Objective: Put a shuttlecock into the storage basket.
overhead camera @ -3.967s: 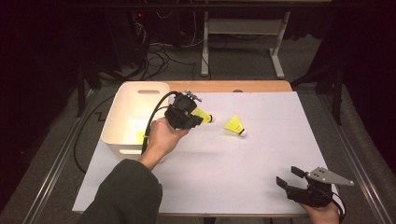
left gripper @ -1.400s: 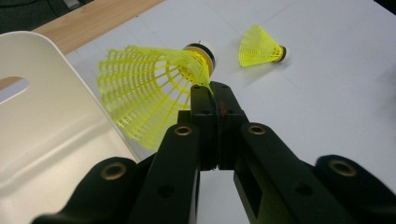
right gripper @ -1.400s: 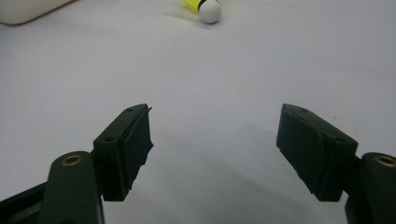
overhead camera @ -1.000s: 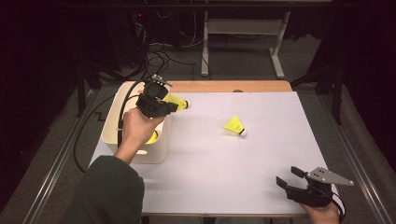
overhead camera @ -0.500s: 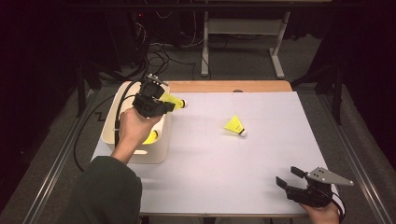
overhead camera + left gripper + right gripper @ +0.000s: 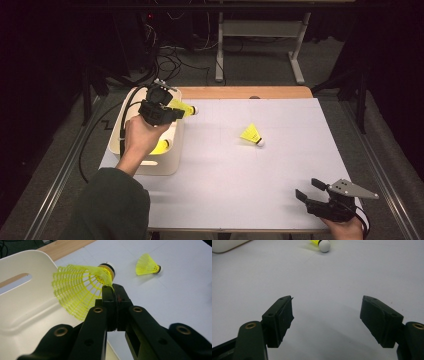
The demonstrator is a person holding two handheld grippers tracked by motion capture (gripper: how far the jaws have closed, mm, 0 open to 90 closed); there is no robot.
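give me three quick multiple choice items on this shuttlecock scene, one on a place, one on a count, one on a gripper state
1. Where does the loose shuttlecock lie?
A. in the white bin
B. on the white table top
C. on the floor

2. How many yellow shuttlecocks show in the high view?
A. one
B. two
C. three

3. How do the right gripper jaws stand?
A. wide open, nothing between them
B. shut on a shuttlecock
C. shut on the bin rim

Answers: 1 B, it rests on the table top, apart from the white bin. 2 C, one held by the left gripper, one inside the bin, one loose. 3 A, only bare table shows between them.
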